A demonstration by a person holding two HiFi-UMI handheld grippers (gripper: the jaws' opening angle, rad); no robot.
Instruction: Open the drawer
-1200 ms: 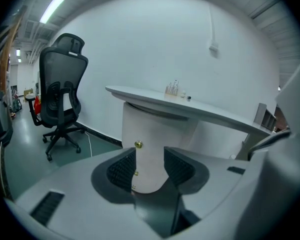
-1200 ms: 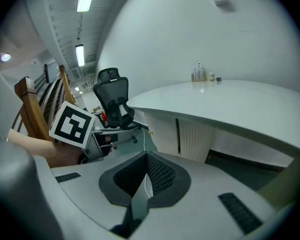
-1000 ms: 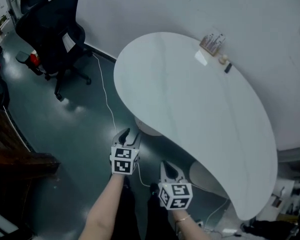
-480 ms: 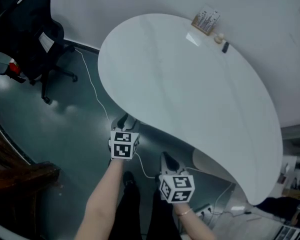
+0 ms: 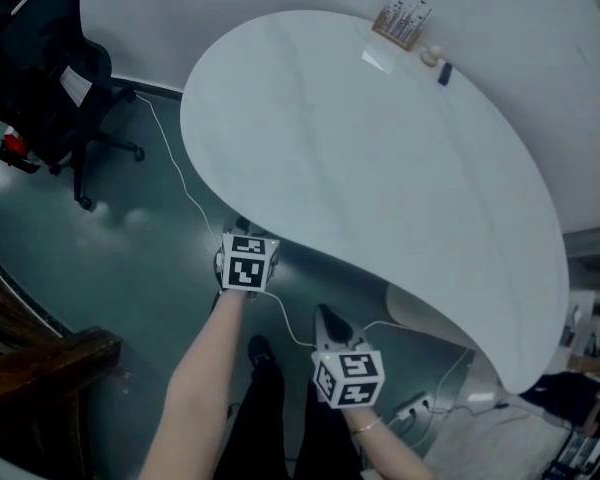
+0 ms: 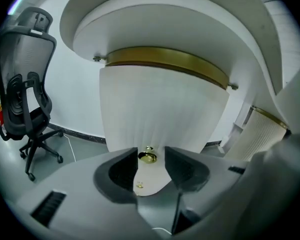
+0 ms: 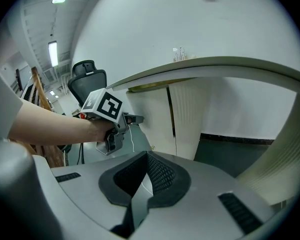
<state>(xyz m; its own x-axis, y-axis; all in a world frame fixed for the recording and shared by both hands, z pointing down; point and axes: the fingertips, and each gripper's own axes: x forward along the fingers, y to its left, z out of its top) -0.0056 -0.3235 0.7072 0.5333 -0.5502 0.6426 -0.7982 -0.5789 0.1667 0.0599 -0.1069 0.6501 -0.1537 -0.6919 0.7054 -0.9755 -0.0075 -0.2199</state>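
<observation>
The drawer front is the white ribbed pedestal (image 6: 160, 109) under the curved white table (image 5: 380, 158), and it carries a small brass knob (image 6: 148, 157). My left gripper (image 6: 150, 156) is open and level with the knob, which shows in the gap between the jaws; I cannot tell whether they touch it. In the head view the left gripper (image 5: 242, 243) is at the table's near edge, its tips hidden beneath it. My right gripper (image 7: 147, 156) is shut on nothing and hangs back (image 5: 332, 326). The right gripper view shows the left gripper (image 7: 132, 118) close to the pedestal (image 7: 152, 119).
A black office chair (image 5: 40, 78) stands on the dark floor at far left, with a white cable (image 5: 180, 183) trailing toward the table. A second pedestal (image 5: 430, 313) is at right. A card stand (image 5: 400, 18) and small items sit at the table's far edge.
My left gripper has moved forward until its tips pass under the table edge, close to the pedestal. The right gripper has stayed about where it was.
</observation>
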